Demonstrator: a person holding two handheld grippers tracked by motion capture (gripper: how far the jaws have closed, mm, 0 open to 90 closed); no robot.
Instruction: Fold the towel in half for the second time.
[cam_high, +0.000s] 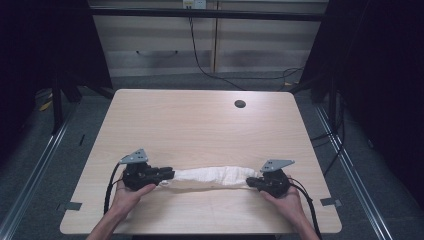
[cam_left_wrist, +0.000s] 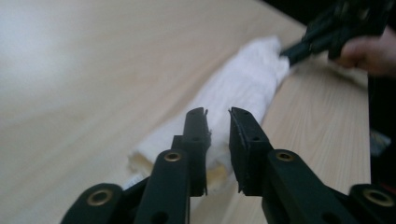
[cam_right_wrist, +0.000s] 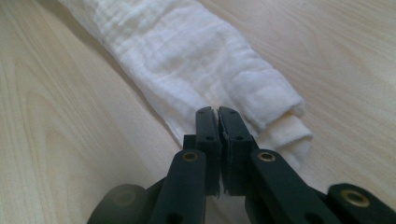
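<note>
The rolled white cloth (cam_high: 210, 176) lies along the worktop's (cam_high: 200, 125) near edge between both hands; with the right hand-held gripper (cam_right_wrist: 217, 112) pinching its end, the slightly parted left hand-held gripper (cam_left_wrist: 217, 113) should grip 1 corner fully before pulling.

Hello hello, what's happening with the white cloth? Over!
Left gripper slightly open at one end of rolled white cloth. Right gripper shut on the other end. Table around it bare.

left gripper (cam_high: 167, 175): jaws slightly apart, level | right gripper (cam_high: 250, 182): jaws closed, seemingly pinching | both hand-held
</note>
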